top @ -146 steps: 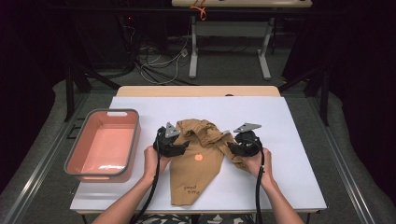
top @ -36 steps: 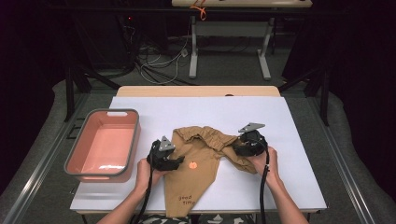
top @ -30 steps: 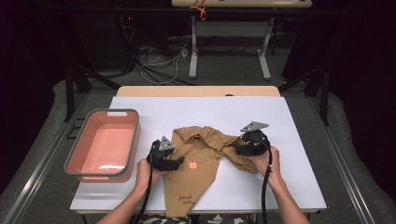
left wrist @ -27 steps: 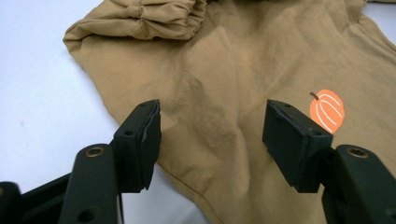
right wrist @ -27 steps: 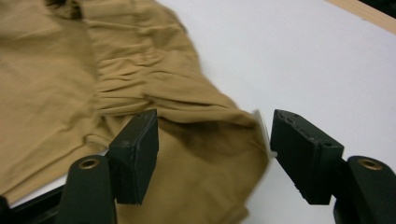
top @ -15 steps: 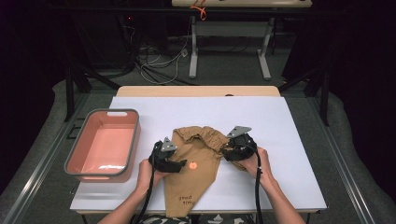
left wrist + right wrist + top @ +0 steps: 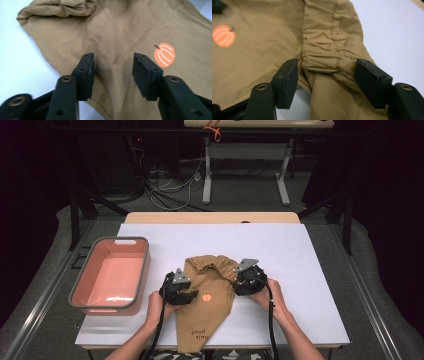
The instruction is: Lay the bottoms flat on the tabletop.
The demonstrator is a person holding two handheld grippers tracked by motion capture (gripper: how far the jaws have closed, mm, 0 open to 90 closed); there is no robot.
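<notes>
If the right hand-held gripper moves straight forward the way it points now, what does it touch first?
Most likely the gathered cuff of the tan garment. It lies directly between the open jaws of the right hand-held gripper; depth is hard to judge.

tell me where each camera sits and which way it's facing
High view: above the person's side, looking forward and down on the table; forearms, left gripper, right gripper.
Left gripper view: along open jaws over the tan garment.
Right gripper view: along open jaws at a gathered cuff.
All share the pumpkin print.
</notes>
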